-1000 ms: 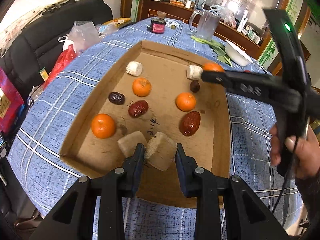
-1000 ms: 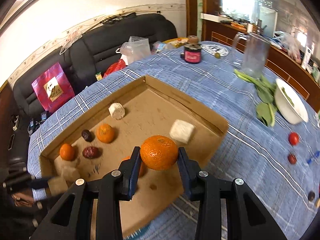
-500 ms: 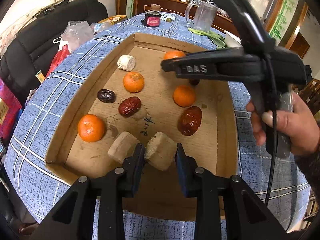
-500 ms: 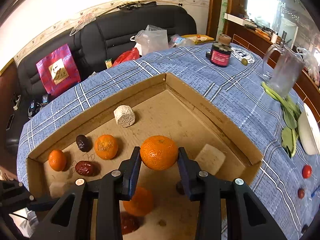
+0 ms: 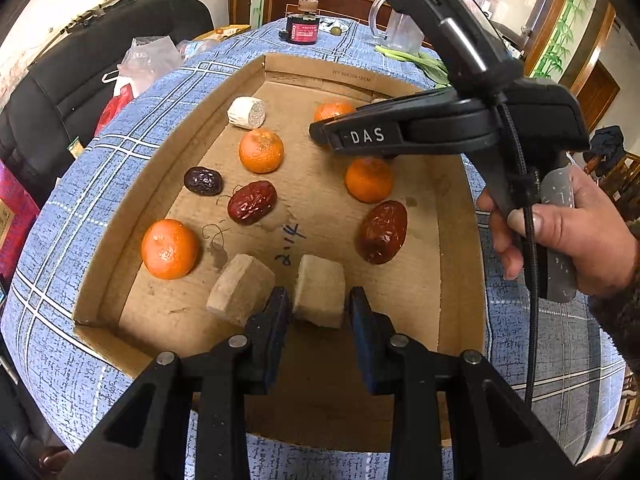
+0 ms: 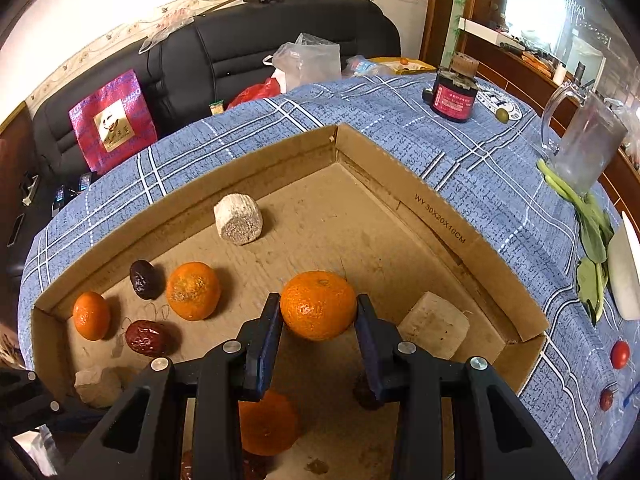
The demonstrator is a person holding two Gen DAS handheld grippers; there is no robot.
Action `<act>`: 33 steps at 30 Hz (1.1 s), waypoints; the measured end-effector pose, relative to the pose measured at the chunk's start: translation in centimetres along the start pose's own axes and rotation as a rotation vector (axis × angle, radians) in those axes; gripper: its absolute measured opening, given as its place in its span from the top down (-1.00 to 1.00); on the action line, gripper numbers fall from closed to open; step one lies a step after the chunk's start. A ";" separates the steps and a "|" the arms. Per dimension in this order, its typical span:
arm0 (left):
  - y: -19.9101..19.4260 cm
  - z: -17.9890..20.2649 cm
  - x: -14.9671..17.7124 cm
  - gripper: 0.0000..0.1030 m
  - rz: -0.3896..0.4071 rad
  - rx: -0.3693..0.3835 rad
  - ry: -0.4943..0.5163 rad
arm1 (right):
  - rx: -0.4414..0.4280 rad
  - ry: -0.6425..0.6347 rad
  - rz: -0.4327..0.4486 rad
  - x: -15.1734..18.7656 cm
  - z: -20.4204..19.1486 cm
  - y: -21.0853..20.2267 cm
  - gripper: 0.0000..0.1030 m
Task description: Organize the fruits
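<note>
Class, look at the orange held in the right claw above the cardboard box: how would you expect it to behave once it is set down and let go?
The orange is round, so it may roll on the flat cardboard box floor. Its dimpled skin probably grips the right claw pads well. It looks firm, so it should not squash.

Left claw [image 5: 319, 307] clamps pale block [image 5: 320, 295] inside cardboard tray [image 5: 454, 264].

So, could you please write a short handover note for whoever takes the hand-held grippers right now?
Left hand-held gripper: shut on a pale chunk, low in the cardboard tray.
Right hand-held gripper: shut on a tangerine, held over the tray.
Lying in the tray: tangerines, red dates, more pale chunks.
Outside, on the tablecloth: two small red fruits.
Left to do: set down both held pieces; grouping looks unfinished.
</note>
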State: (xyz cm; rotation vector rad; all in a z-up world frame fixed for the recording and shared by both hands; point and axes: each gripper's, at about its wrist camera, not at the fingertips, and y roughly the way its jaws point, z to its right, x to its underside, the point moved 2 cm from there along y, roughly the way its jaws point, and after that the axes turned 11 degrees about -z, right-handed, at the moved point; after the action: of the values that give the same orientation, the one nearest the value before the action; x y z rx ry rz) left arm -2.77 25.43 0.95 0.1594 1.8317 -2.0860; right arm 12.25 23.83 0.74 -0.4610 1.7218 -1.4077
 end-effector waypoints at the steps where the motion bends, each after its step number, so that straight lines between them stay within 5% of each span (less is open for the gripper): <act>1: 0.0 -0.1 0.0 0.40 -0.001 0.004 -0.002 | 0.001 0.001 -0.004 0.0 0.0 0.1 0.23; 5: -0.1 -0.1 0.2 0.22 -0.002 0.011 -0.002 | 0.015 0.005 0.001 0.1 0.2 -0.1 0.19; 7: -0.3 -0.1 0.3 0.16 0.005 0.001 0.003 | 0.026 0.007 0.002 0.2 0.2 -0.3 -0.01; 18: -2.3 -1.1 0.3 -0.22 0.067 -0.025 -0.001 | 0.067 0.071 0.042 3.0 0.8 -4.4 -0.05; 26: -4.6 -1.8 -0.1 -0.71 0.210 -0.148 0.015 | 0.139 0.234 0.090 8.7 1.4 -9.9 -0.52; 28: -4.7 -1.9 -0.4 -0.72 0.229 -0.149 0.015 | 0.176 0.284 0.104 10.4 1.3 -11.2 -0.81; 33: -4.4 -1.4 -0.9 -0.77 0.236 -0.133 0.016 | 0.246 0.429 0.120 15.3 0.1 -13.2 -0.90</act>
State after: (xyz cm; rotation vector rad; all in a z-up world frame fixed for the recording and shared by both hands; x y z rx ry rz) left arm -3.62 27.40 5.11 0.3408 1.8542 -1.8026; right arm 0.53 8.66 7.30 0.0871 1.8348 -1.6874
